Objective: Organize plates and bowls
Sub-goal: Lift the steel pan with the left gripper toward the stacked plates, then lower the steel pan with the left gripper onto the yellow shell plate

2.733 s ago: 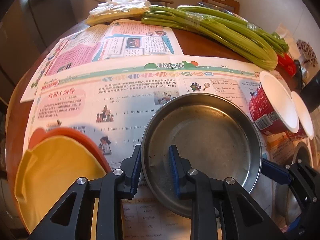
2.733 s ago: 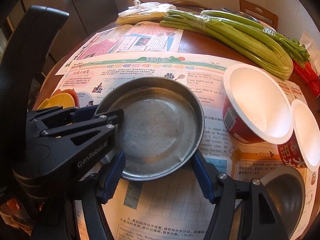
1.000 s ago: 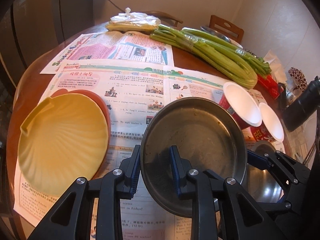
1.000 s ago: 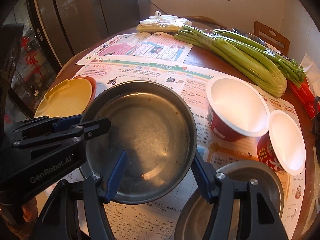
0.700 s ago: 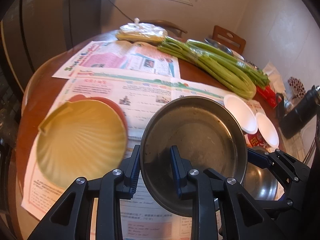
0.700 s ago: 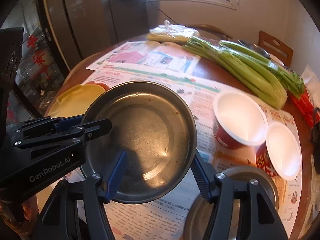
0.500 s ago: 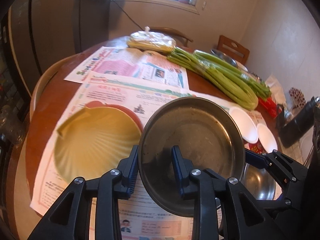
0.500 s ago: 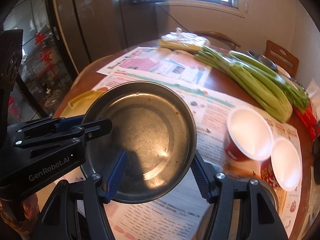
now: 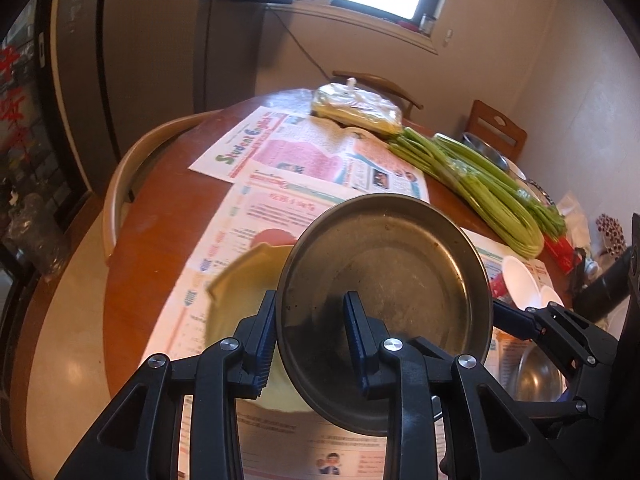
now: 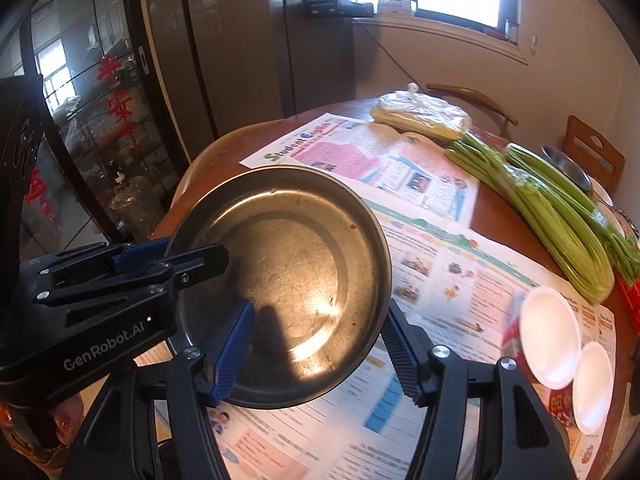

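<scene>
Black claw (image 10: 164,258) — "GenRobot.AI" lettering

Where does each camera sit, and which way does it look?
Left wrist: sits on the left tongs and looks forward over the table. Its own two fingers pinch the metal plate, and the right tongs show at the right.
Right wrist: sits on the right tongs and looks much the same way. Its fingers straddle the plate's rim, and the left tongs show at the left.
Shared: plate, celery, white cups.
</scene>
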